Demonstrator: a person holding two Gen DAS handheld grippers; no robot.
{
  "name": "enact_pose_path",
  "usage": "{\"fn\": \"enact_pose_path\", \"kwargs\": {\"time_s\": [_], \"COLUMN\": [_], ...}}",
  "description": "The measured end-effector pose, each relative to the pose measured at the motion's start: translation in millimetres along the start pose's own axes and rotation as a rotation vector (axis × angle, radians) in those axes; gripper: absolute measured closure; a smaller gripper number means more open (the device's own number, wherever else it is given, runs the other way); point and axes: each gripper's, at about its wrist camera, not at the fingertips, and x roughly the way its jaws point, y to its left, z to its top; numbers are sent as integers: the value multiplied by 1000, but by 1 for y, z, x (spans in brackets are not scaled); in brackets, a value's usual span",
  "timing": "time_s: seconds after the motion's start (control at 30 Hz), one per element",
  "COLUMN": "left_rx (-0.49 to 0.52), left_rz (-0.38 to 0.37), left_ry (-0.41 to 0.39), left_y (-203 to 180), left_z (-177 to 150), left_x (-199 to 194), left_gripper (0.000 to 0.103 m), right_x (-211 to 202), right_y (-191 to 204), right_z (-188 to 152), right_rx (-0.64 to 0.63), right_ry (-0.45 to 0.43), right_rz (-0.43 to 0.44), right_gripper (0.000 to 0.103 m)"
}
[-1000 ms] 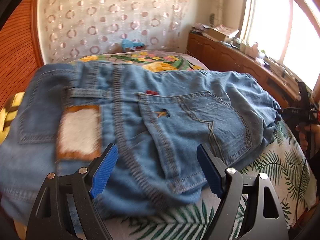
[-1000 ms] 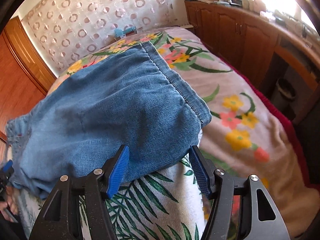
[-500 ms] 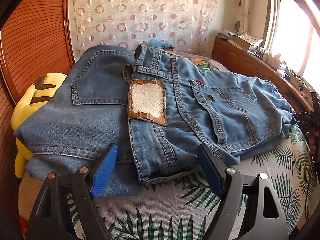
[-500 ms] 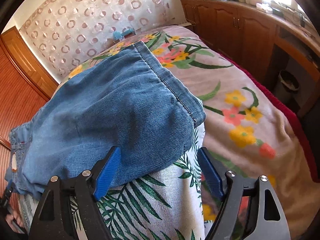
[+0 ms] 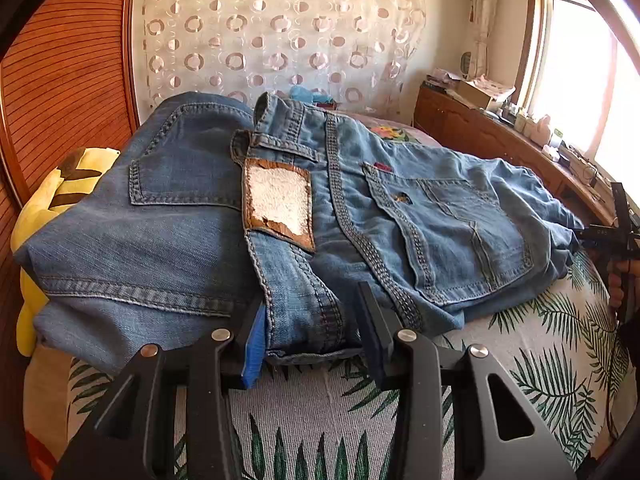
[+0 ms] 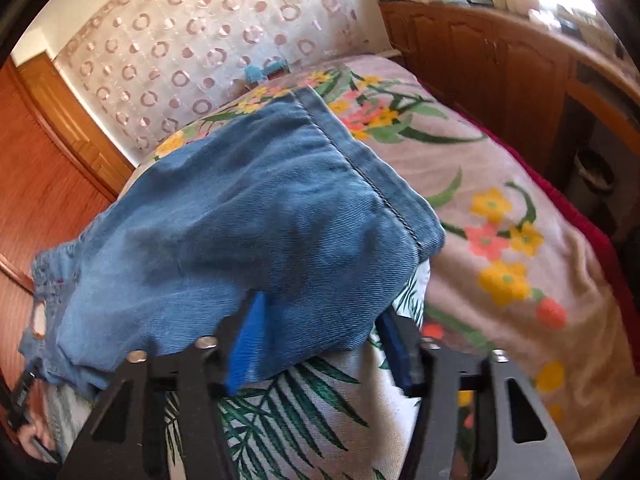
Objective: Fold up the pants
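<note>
Blue jeans (image 5: 400,220) lie folded on the bed, back pockets up, with a worn leather patch (image 5: 278,204) on the waistband. My left gripper (image 5: 312,340) is closing on the near end of the waistband; denim fills the gap and both pads touch it. In the right wrist view the leg end of the jeans (image 6: 260,220) bunches between the jaws of my right gripper (image 6: 320,344), which are closing with cloth against both pads. The right gripper also shows small in the left wrist view at the far right (image 5: 616,236), beside the leg end.
A palm-leaf sheet (image 5: 520,360) covers the near bed, and a floral blanket (image 6: 500,220) lies further right. A yellow plush toy (image 5: 60,192) lies under the jeans' left side. Wooden cabinets (image 5: 480,136) run along the right; a bin (image 6: 592,168) stands below them.
The left gripper slid along the jeans to the waistband end, then its jaws narrowed onto it. The right jaws widened, then closed in on the leg hem, which now bunches.
</note>
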Motion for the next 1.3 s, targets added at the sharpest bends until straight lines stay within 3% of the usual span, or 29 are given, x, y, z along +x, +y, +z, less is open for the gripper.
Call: {"fn": "enact_pose_path", "kwargs": {"time_s": [0.1, 0.23, 0.3, 0.43, 0.6, 0.7, 1.0, 1.3], "left_rx": [2, -11, -17, 11, 16, 28, 30, 20], "left_rz": [-1, 12, -5, 19, -5, -7, -9, -13], "left_ry": [-1, 24, 63, 54, 26, 3, -90, -167], "left_y": [-2, -1, 0, -6, -10, -13, -13, -9], "left_z": [0, 2, 2, 3, 5, 3, 15, 10], "left_x": [1, 11, 19, 23, 17, 10, -21, -60], "left_gripper": [61, 59, 58, 58, 81, 85, 87, 87], "right_x": [-5, -13, -14, -18, -18, -18, -36, -58], "right_y": [4, 5, 12, 19, 17, 14, 15, 18], "right_z": [-1, -3, -6, -10, -15, -15, -17, -41], "right_rx": [-49, -66, -117, -169, -195, -206, -231, -255], "right_ry": [-43, -94, -107, -143, -171, -184, -260, -310], "right_rz": [-64, -27, -47, -48, -42, -43, -67, -59], "right_gripper": [72, 91, 92, 92, 92, 93, 93, 93]}}
